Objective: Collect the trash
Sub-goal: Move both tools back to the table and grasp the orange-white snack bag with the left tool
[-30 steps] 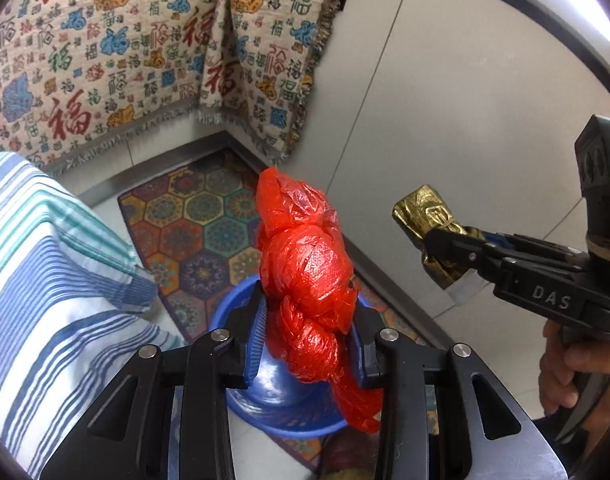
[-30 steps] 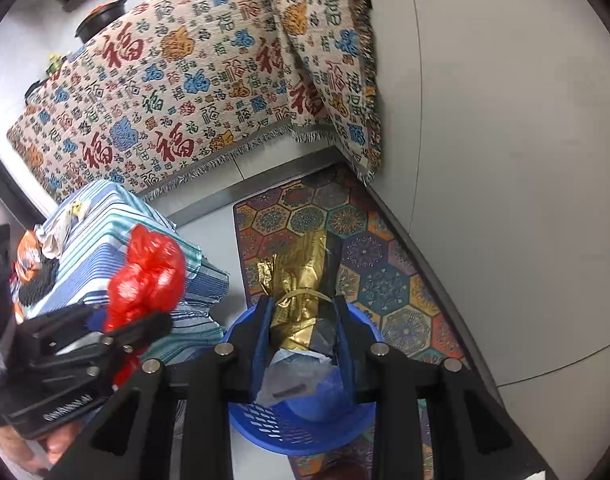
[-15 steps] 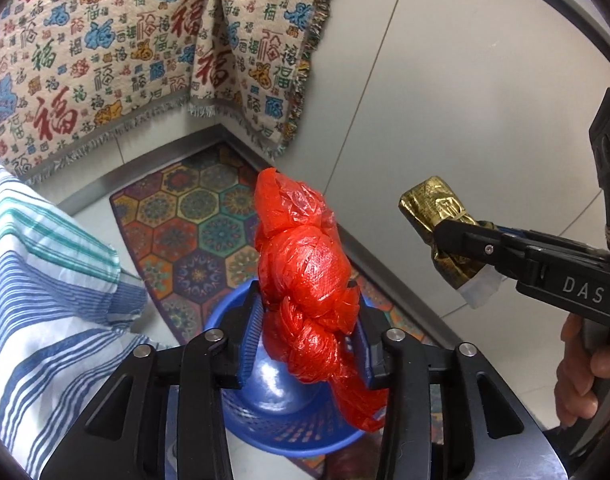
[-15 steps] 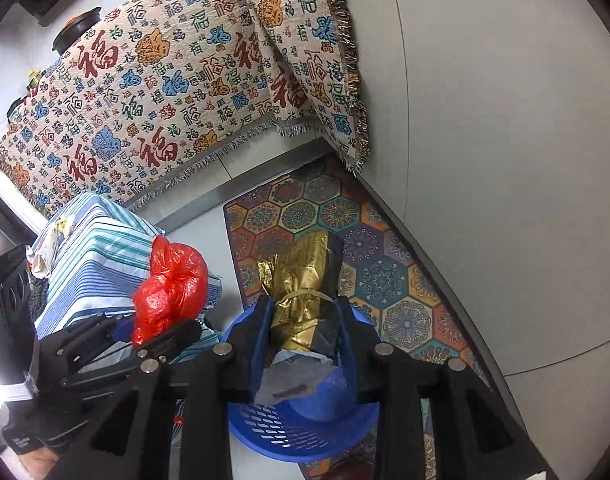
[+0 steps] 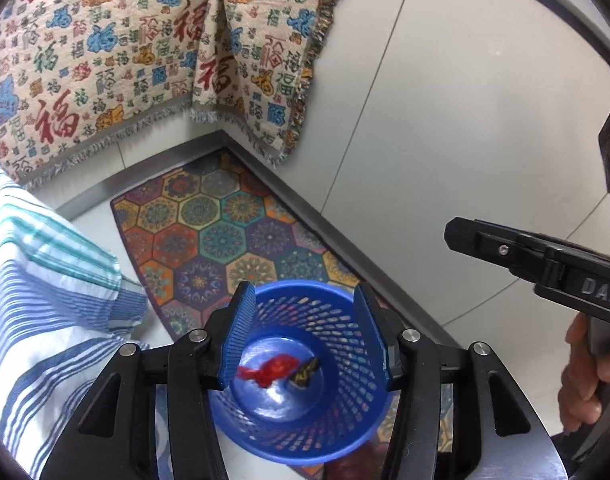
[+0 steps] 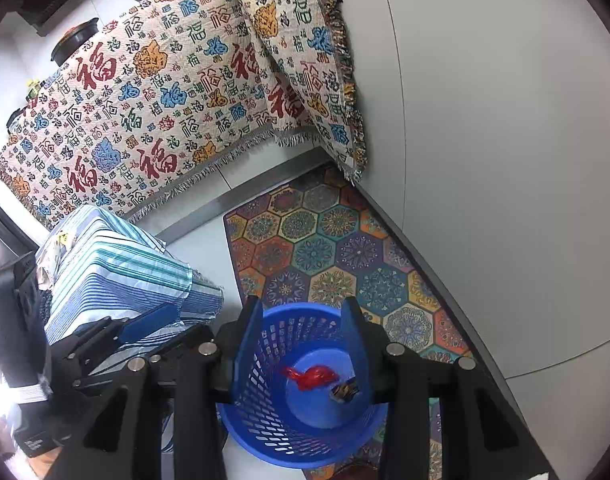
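Patterned rug (image 5: 225,236) on the floor, mid frame. Bin (image 5: 305,376) below centre holds red bag (image 5: 275,368) and gold wrapper (image 5: 305,374). Left tongs (image 5: 303,328), right tongs (image 6: 301,334) opening, empty. I'd lift both straight clear.

You're facing a corner of pale panelled walls (image 6: 505,160); a fringed patterned throw (image 6: 177,92) hangs there above a hexagon-print mat (image 6: 329,248), with striped cloth (image 6: 117,272) beside its left edge.
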